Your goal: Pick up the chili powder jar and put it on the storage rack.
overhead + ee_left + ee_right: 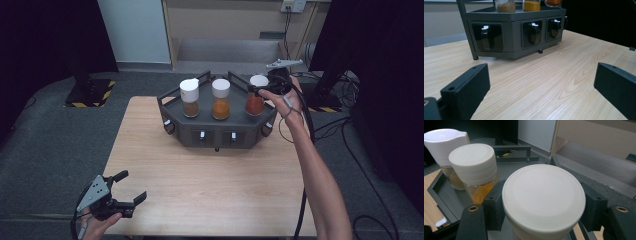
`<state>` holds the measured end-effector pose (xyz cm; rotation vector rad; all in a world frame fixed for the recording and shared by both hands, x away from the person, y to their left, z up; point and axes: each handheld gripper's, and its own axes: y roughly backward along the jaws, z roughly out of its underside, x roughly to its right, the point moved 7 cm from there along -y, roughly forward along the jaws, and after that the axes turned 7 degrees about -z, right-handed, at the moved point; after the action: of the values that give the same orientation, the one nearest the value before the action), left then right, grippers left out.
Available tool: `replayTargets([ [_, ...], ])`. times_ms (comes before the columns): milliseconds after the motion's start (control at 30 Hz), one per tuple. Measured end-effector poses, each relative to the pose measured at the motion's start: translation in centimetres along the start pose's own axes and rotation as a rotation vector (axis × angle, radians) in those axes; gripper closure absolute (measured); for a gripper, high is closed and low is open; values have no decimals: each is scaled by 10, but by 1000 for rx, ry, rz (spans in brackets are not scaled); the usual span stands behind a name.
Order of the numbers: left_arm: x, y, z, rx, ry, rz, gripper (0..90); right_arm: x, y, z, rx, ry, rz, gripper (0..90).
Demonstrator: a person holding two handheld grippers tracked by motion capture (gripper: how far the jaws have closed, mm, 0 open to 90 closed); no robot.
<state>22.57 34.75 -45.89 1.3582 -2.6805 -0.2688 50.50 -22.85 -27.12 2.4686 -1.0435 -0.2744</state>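
Note:
A dark grey rack (218, 131) with small drawers stands at the far side of the wooden table (210, 185). On its top tray stand three white-capped spice jars: a brown one (190, 99), an orange one (220, 99) and a red one (255, 97). My right gripper (259, 88) is shut on the red jar's white cap (544, 200), a black jaw pressed to each side. The orange jar (475, 170) and the brown jar (445, 150) stand behind it. My left gripper (131, 186) rests open at the table's near left corner, its jaws facing the rack (516, 35).
The rack's front holds several drawers with white-tipped handles (486, 36). Wide bare wood (544, 82) lies between the left gripper and the rack. Cables (345, 135) trail over the grey floor at the right, and a black stand (87, 85) rises at the back left.

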Motion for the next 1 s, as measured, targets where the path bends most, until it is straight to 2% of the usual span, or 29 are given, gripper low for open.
replayTargets([
  [133, 0, 0, 0, 0, 0, 2, 0, 0, -5, 5, -4, -10, 0, 339],
  [300, 0, 0, 0, -1, 0, 2, 0, -1, -9, 7, -29, 0, 4, 339],
  [567, 0, -1, 0, -2, -1, 3, 0, 1, -13, 11, -33, -20, 1, 339],
  [1000, 0, -1, 0, -3, -3, 5, 0, 3, -13, 15, -16, -39, 0, 338],
])
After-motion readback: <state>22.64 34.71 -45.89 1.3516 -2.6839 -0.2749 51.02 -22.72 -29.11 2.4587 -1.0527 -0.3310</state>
